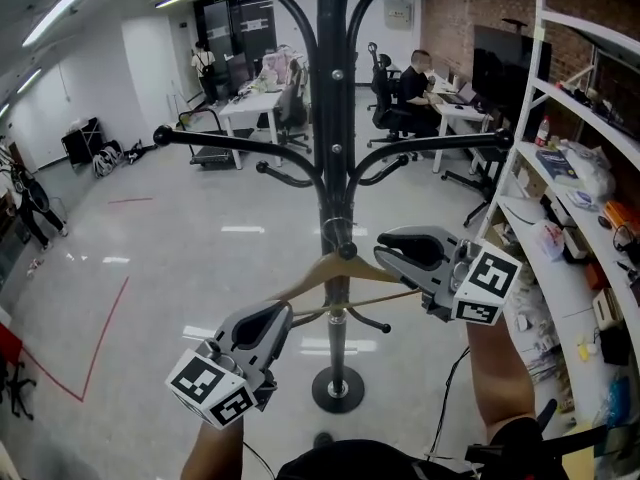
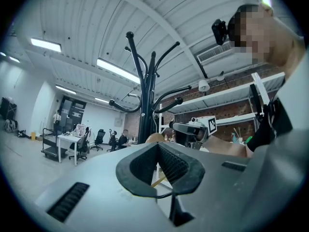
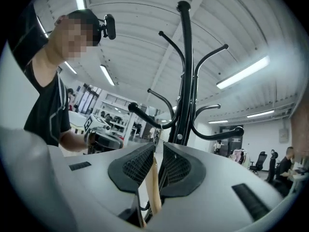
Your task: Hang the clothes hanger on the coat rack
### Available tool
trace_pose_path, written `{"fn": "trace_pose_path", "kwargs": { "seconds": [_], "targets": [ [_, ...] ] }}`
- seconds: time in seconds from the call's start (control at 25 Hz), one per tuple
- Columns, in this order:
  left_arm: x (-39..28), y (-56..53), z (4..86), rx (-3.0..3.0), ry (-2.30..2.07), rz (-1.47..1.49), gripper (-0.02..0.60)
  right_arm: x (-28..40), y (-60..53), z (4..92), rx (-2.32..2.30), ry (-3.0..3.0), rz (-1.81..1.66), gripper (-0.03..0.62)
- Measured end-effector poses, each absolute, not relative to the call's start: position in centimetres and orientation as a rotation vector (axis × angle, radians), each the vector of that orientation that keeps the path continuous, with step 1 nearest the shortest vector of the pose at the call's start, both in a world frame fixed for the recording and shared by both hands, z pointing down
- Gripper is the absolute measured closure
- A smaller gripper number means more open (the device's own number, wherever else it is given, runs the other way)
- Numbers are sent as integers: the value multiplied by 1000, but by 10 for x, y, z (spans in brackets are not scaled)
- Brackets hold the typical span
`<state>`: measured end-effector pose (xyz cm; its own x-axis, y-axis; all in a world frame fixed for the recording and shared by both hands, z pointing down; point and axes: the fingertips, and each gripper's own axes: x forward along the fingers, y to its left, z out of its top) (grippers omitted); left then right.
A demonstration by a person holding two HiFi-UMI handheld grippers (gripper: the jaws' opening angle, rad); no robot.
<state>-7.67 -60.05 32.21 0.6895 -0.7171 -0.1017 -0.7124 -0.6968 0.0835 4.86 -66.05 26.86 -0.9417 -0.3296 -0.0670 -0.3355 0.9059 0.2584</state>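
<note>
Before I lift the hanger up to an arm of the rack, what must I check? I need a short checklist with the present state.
1. Right gripper jaws shut on the hanger: ok.
2. Left gripper jaws shut on its left end: ok.
3. Hook on an arm of the coat rack: not ok; it sits by the pole, below the long arms.
4. Free arm: ok, nothing hangs on the long arms.
5. Which way the hook opens: cannot tell.

Glossy black metal rack; smooth pale wood hanger. The left gripper and right gripper are matt grey plastic with ribbed black pads. Polished floor; rough brick wall, upper right.
</note>
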Motion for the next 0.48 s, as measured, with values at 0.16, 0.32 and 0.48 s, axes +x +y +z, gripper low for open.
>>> {"fn": "trace_pose_path", "kwargs": {
  "seconds": [0.16, 0.32, 0.48],
  "targets": [
    [-79, -580, 312, 2852, -1217, -289, 583, 59, -636, 265, -716, 3003, 465, 534],
    [-81, -561, 317, 2797, -1257, -287, 583, 73, -607, 278, -826, 3008, 368, 542],
    [-74, -535, 321, 2766, -1260, -292, 583, 96, -581, 289, -940, 2961, 210, 585]
  ]
}}
